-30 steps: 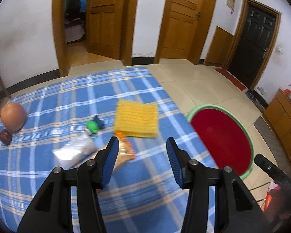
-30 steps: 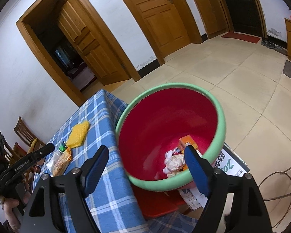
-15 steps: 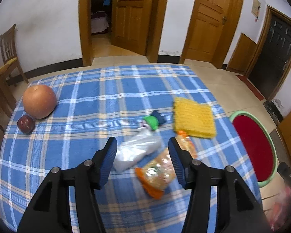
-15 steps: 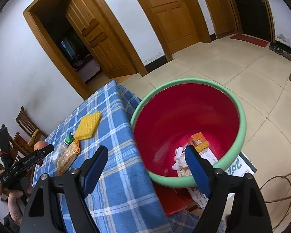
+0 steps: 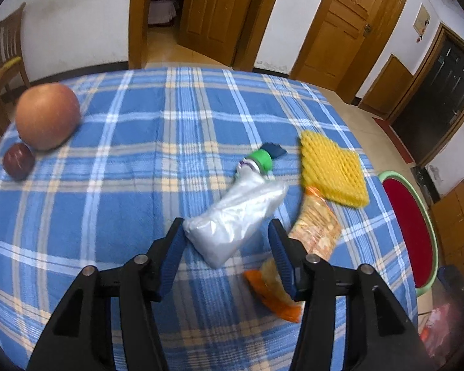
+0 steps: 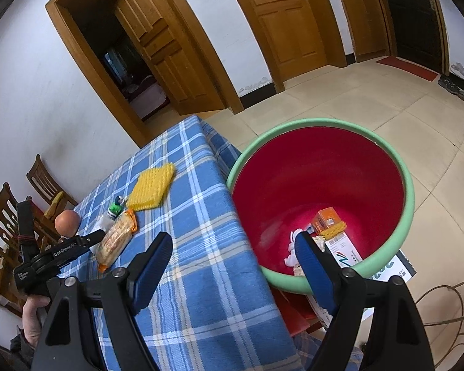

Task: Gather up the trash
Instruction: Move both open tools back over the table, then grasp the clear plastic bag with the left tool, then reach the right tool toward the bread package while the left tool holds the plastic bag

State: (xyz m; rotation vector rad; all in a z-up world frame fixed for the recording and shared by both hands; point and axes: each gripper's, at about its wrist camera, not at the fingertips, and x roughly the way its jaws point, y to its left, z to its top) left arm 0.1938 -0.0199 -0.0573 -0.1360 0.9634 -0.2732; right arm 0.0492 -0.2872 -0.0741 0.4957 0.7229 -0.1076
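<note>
1. Blue plaid cloth covers the table (image 5: pixel 108 204), on which the trash is laid out; a red plastic bin with a green rim (image 6: pixel 408 191) stands just beside the table's edge and already holds a few scraps.
2. A crumpled clear plastic bottle with a green cap (image 5: pixel 238 216) is judged to be the item in hand; it lies between a yellow foam net (image 5: pixel 331 170) and the table's middle, touching an orange snack wrapper (image 5: pixel 312 232).
3. The left gripper (image 5: pixel 225 247) is seen half open, its jaws just narrowed, with the bottle's base between them but apparently not yet pinched.
4. A lower, firmer closing is called for next, then carriage to the bin.
5. The right gripper (image 6: pixel 232 266) is held wide and empty near the bin's rim.
</note>
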